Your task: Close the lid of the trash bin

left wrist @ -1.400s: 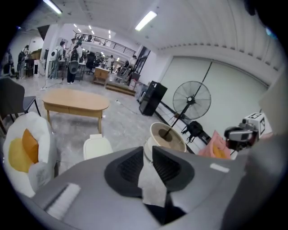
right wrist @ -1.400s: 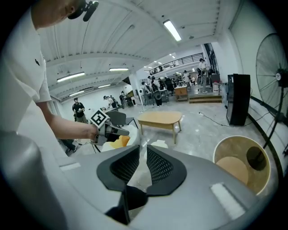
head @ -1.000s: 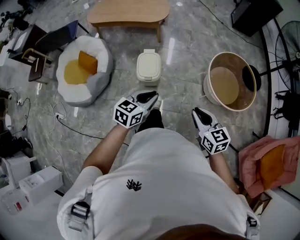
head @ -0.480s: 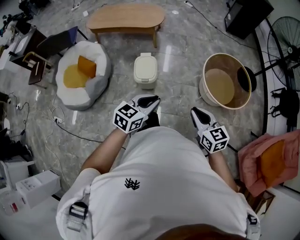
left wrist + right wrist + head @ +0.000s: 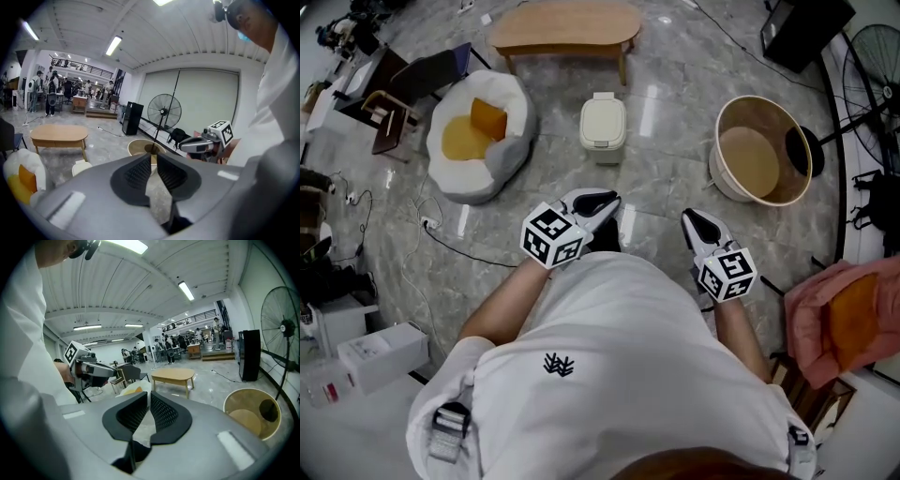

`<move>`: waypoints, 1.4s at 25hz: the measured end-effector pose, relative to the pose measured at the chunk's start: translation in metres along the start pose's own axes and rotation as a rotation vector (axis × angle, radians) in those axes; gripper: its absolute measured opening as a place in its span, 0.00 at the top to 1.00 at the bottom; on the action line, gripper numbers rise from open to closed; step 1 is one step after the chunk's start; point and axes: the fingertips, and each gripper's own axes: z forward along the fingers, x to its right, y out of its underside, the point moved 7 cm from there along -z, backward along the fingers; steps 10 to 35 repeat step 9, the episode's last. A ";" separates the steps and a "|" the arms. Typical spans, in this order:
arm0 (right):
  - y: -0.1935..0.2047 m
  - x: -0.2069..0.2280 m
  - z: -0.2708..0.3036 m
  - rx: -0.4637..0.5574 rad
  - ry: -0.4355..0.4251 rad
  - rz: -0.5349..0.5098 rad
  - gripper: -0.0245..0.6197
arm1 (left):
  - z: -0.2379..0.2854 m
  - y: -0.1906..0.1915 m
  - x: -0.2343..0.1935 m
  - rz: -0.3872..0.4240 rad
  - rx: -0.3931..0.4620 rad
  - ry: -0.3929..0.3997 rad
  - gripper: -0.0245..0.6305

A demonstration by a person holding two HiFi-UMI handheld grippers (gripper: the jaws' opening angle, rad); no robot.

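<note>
The small cream trash bin (image 5: 603, 127) stands on the marble floor in front of the wooden table, and from above its lid looks flat and down. It also shows low in the left gripper view, trash bin (image 5: 82, 168). I hold both grippers close to my torso, well short of the bin. My left gripper (image 5: 605, 200) points toward it with jaws together and nothing between them (image 5: 153, 157). My right gripper (image 5: 689, 217) is off to the right, also shut and empty (image 5: 149, 394).
A low wooden table (image 5: 565, 25) stands behind the bin. A white beanbag (image 5: 478, 136) with orange cushions lies to the left, a round wooden tub (image 5: 762, 150) to the right. Cables (image 5: 441, 239) run over the floor at left; a pink cushion (image 5: 844, 319) is at right.
The head view has shifted slightly, so the bin and the furniture sit a little differently in frame. Both grippers stay near my torso, shut. The bin looks the same.
</note>
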 end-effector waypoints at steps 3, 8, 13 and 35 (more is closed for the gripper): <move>0.002 -0.012 -0.008 0.002 0.002 0.012 0.92 | -0.010 -0.001 0.010 0.017 -0.022 0.010 0.81; 0.013 -0.022 -0.014 -0.003 0.022 0.028 0.92 | -0.015 -0.001 0.019 0.040 -0.028 0.038 0.81; 0.015 -0.023 -0.015 -0.006 0.027 0.031 0.92 | -0.015 -0.001 0.021 0.045 -0.029 0.045 0.81; 0.015 -0.023 -0.015 -0.006 0.027 0.031 0.92 | -0.015 -0.001 0.021 0.045 -0.029 0.045 0.81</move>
